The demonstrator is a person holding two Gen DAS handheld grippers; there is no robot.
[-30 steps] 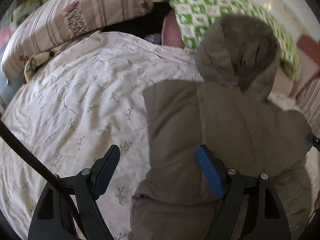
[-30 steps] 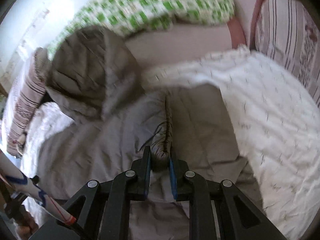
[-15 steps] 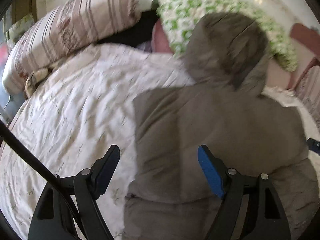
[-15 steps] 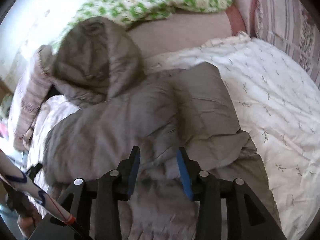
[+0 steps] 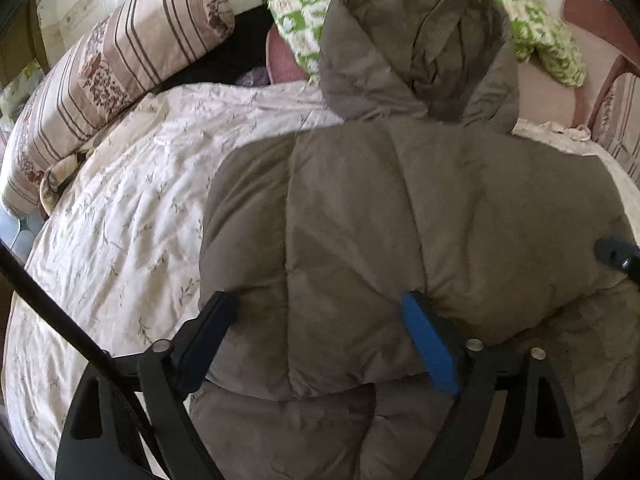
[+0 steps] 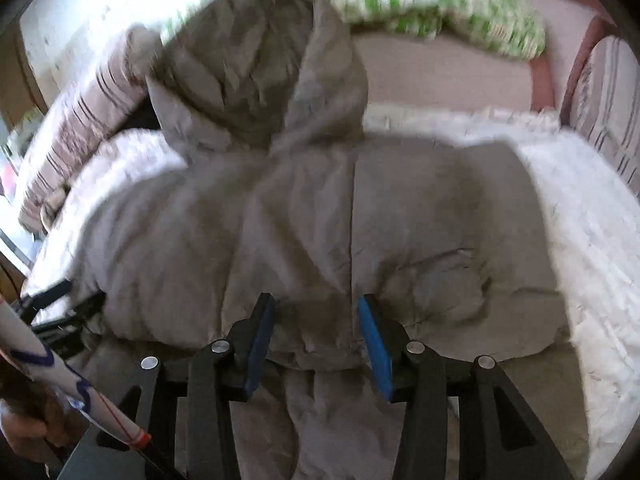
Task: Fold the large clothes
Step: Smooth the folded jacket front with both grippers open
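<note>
A grey-brown hooded puffer jacket point(image 5: 400, 220) lies back up on the white floral bedspread point(image 5: 120, 220), its hood point(image 5: 416, 40) toward the pillows and its sides tucked in. My left gripper point(image 5: 320, 304) hovers over the jacket's lower left part. Its jaws are opening wide and the pads press on nothing. In the right wrist view the same jacket point(image 6: 320, 220) fills the middle. My right gripper point(image 6: 316, 300) hangs over its lower fold with jaws opening. Fabric lies below the blue pads point(image 6: 374, 336), not pinched. The left gripper point(image 6: 60, 308) shows at that view's left edge.
A striped pillow point(image 5: 112, 68) lies at the back left and a green-and-white patterned cushion point(image 5: 536, 28) behind the hood. Another striped cushion point(image 6: 608, 100) is at the right. A person's hand point(image 6: 24, 432) holds a white pole point(image 6: 60, 372) at the bottom left. A black cable point(image 5: 52, 312) crosses the left view.
My right gripper let go of the jacket fold it was pinching and its jaws spread. The released part now lies flat. Both grippers shifted over the jacket, and the left jaws widened slightly.
</note>
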